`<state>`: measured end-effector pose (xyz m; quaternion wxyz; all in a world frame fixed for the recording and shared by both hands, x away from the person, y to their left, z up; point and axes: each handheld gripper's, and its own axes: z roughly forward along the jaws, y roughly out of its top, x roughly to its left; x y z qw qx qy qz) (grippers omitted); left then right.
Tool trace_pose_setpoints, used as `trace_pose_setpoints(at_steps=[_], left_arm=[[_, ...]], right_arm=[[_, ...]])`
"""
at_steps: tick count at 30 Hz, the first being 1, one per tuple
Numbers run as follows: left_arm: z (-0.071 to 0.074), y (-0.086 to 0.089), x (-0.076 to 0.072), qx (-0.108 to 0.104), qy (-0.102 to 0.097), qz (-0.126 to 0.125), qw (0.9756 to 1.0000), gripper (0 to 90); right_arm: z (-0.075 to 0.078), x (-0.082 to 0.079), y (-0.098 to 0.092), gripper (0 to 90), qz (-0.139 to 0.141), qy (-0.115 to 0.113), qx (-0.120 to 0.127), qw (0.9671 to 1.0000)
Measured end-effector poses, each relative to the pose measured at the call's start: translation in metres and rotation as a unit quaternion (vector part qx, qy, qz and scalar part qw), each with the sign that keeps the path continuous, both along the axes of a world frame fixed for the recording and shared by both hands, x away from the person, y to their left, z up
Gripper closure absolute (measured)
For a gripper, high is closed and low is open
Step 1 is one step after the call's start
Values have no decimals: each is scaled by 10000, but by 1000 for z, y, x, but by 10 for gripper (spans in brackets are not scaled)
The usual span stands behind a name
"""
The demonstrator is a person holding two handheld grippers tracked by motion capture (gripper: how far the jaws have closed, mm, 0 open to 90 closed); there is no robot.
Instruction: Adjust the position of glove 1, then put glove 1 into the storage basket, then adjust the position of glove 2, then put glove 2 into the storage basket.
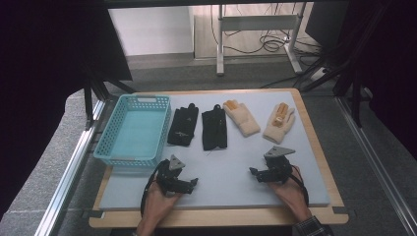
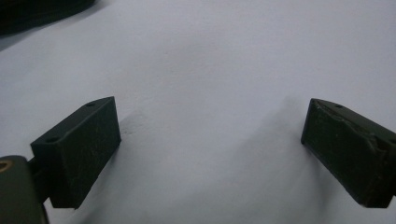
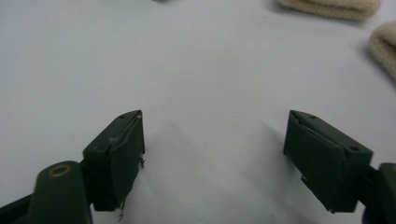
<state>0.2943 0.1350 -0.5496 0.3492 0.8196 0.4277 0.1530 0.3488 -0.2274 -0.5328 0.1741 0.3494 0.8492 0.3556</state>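
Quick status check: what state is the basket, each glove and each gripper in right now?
blue basket: upright, nothing inside
two black gloves: flat on the mat, side by side
two cream gloves: flat on the mat, untouched
left gripper: open, nothing between its fingers
right gripper: open, nothing between its fingers

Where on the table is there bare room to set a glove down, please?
The mat lies bare between the left gripper and right gripper, below the black gloves. The blue basket is empty. The far strip is crowded with cream gloves.
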Motion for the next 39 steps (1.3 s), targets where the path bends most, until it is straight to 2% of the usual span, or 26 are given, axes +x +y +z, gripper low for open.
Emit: trace_pose_setpoints(at_steps=[7, 29, 34, 35, 39], left_arm=[[0, 0, 0, -5, -2, 3, 10000, 48], [0, 0, 0, -13, 0, 23, 10000, 52], [0, 0, 0, -15, -1, 27, 10000, 52], [0, 0, 0, -14, 0, 25, 10000, 52], [0, 0, 0, -16, 1, 26, 10000, 51]], right_arm=[[-1, 0, 1, 131, 26, 26, -53, 10000], [0, 1, 2, 132, -34, 97, -31, 9999], [0, 0, 2, 157, -105, 69, -11, 9999], [1, -1, 2, 185, -123, 50, 3, 9999], [4, -2, 3, 214, -82, 48, 102, 9999]])
